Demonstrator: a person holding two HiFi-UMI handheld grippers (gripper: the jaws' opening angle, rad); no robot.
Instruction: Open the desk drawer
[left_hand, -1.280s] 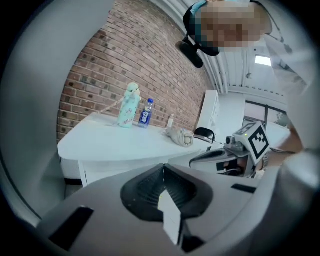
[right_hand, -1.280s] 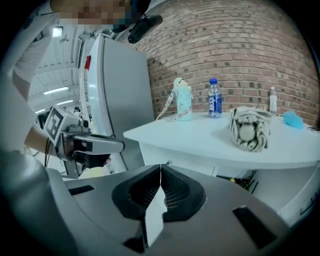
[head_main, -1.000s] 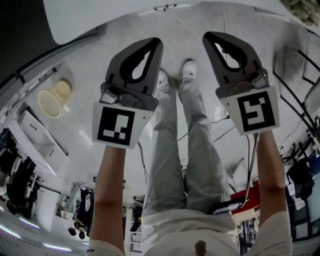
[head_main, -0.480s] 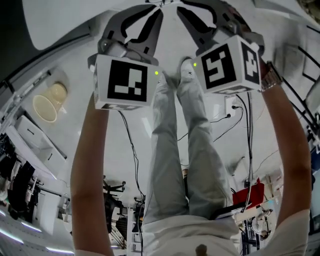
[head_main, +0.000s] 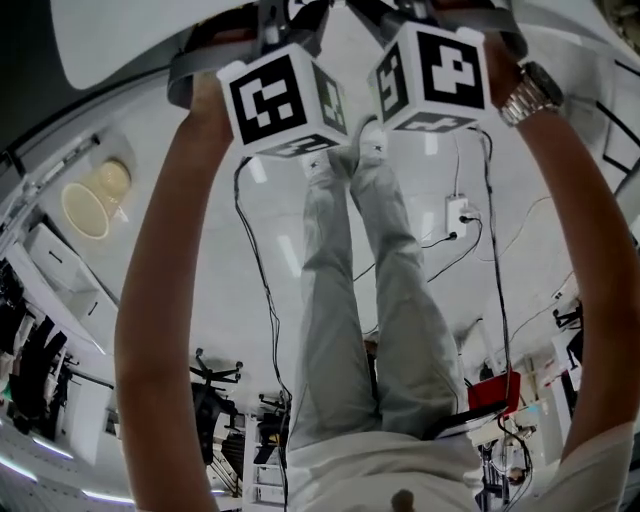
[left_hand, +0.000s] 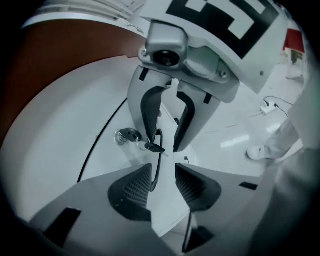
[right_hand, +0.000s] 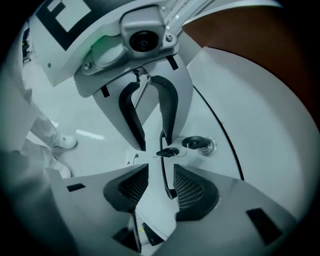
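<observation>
The white drawer front (left_hand: 75, 150) carries a thin black handle (left_hand: 156, 162) and a lock with a key (left_hand: 128, 136). In the left gripper view my left gripper (left_hand: 162, 184) points at the handle with its jaws opening; the bar runs between them, close to the left pad (left_hand: 136, 187), with no pad pressing on it. The right gripper (right_hand: 155, 186) faces it from the other side, its jaws also opening, with the handle (right_hand: 164, 170) beside its right pad (right_hand: 192, 189). The head view shows only the marker cubes (head_main: 282, 100) (head_main: 432, 65); the jaws are hidden at the top edge.
A brown desk top (left_hand: 60, 55) lies above the drawer front. The lock and key (right_hand: 199, 145) sit just beside the handle. On the floor are a beige bin (head_main: 90, 200), a power strip (head_main: 458, 212) with cables, and my own legs and shoes (head_main: 372, 140).
Both hands have moved up the frame toward the desk edge and rolled, turning the marker cubes. The jaws, seen shut before, have left the head view at the top.
</observation>
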